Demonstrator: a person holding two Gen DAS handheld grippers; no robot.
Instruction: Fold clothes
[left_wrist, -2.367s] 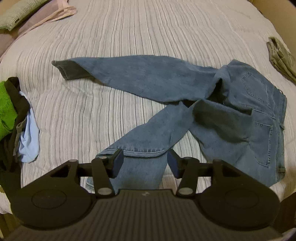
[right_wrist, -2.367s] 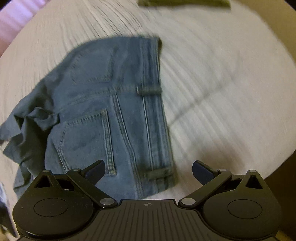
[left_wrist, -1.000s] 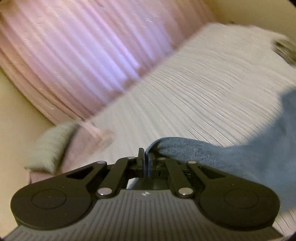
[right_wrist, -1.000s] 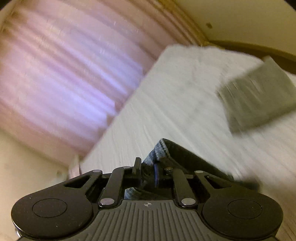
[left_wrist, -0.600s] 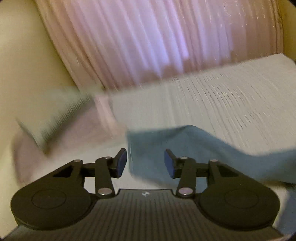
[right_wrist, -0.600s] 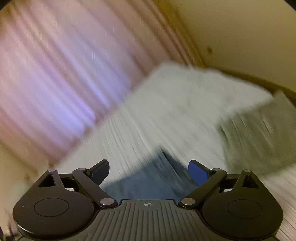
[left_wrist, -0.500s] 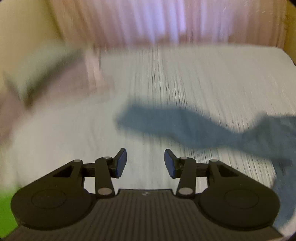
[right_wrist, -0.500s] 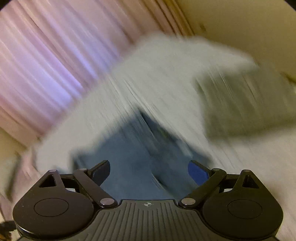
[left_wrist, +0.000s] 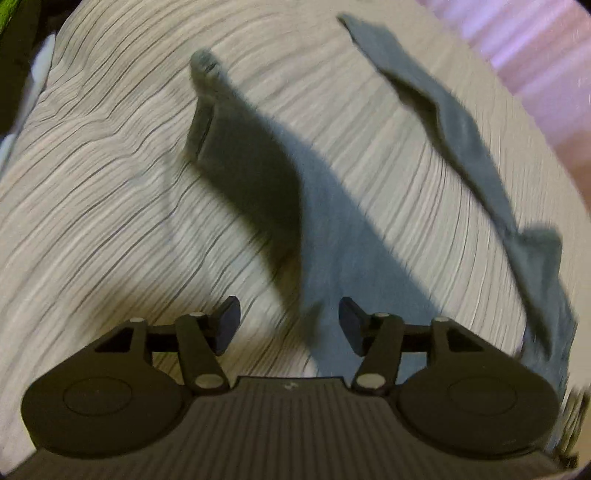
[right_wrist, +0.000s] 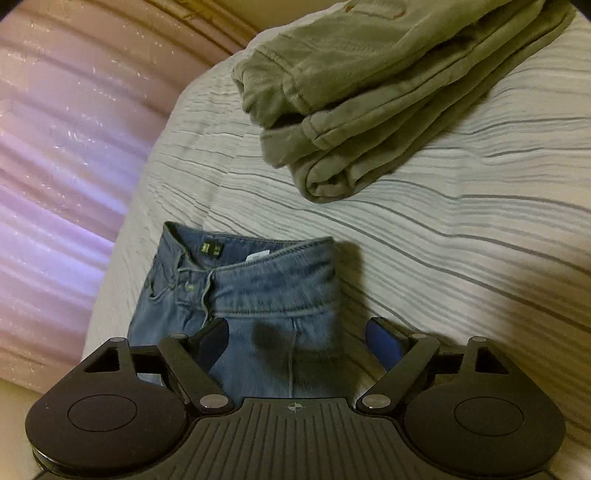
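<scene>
Blue jeans lie spread on the striped bedspread. In the left wrist view two jeans legs (left_wrist: 332, 206) fan away from me, one running up the middle, the other leg (left_wrist: 469, 140) stretching along the right. My left gripper (left_wrist: 290, 325) hovers open over the near end of the middle leg, holding nothing. In the right wrist view the jeans waistband (right_wrist: 258, 273) with its fly and label faces me. Just above the waist, my right gripper (right_wrist: 295, 343) stands wide open, its fingers either side of the denim without gripping it.
Folded olive-grey trousers (right_wrist: 369, 92) lie on the bed beyond the waistband. A pink curtain (right_wrist: 55, 147) hangs past the bed's left edge. A pile of green, dark and white clothes (left_wrist: 22, 48) sits at the far left. The white striped bedspread (left_wrist: 92, 184) surrounds the jeans.
Both grippers, shut on the jeans one second ago, have opened and let go. The jeans now lie flipped and spread out, and both grippers have dropped back down toward them.
</scene>
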